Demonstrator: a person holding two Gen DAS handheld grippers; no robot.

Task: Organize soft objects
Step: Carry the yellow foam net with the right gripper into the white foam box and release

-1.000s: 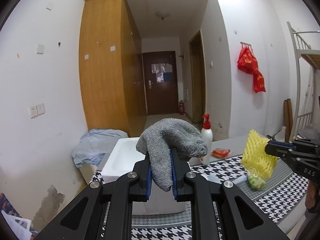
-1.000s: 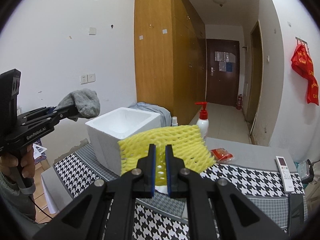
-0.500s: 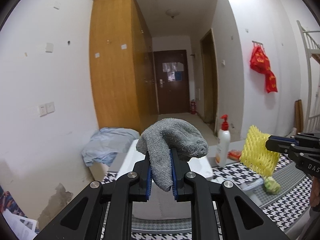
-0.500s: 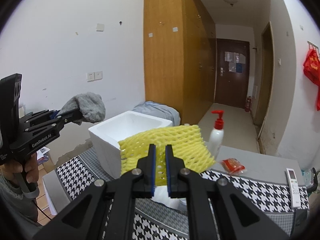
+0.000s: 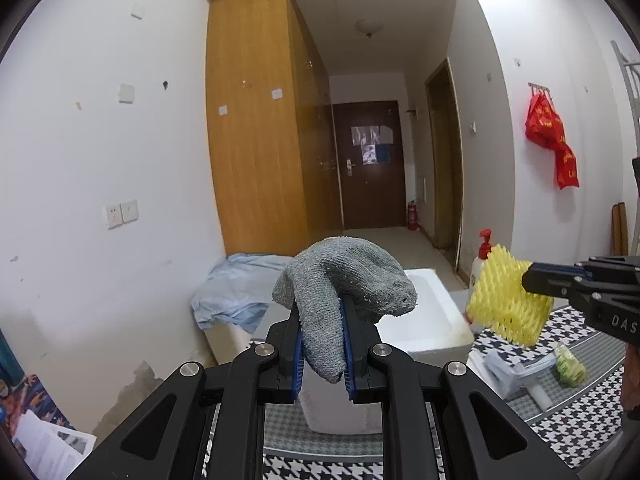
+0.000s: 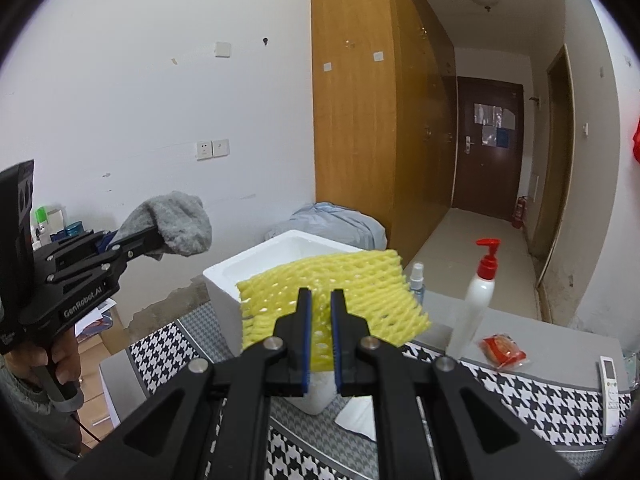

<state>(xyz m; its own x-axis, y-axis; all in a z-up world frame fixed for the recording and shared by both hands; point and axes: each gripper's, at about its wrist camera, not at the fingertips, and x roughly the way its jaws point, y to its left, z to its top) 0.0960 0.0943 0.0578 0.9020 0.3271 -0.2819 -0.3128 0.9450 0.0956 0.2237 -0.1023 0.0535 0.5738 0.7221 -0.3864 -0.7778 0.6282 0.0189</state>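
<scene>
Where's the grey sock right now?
The sock is clamped in the left tool, held in the air just left of the foam box; the right wrist view shows it at far left.

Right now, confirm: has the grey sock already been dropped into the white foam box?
No, the grey sock is clamped in the left gripper, held in the air short of the white foam box.

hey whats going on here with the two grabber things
A person holds a claw in each hand above a table with a houndstooth cloth. The left claw is shut on a grey knitted sock; the right claw is shut on a yellow foam net. Both soft things are in the air near an open white foam box on the table, and neither is in it yet.
</scene>
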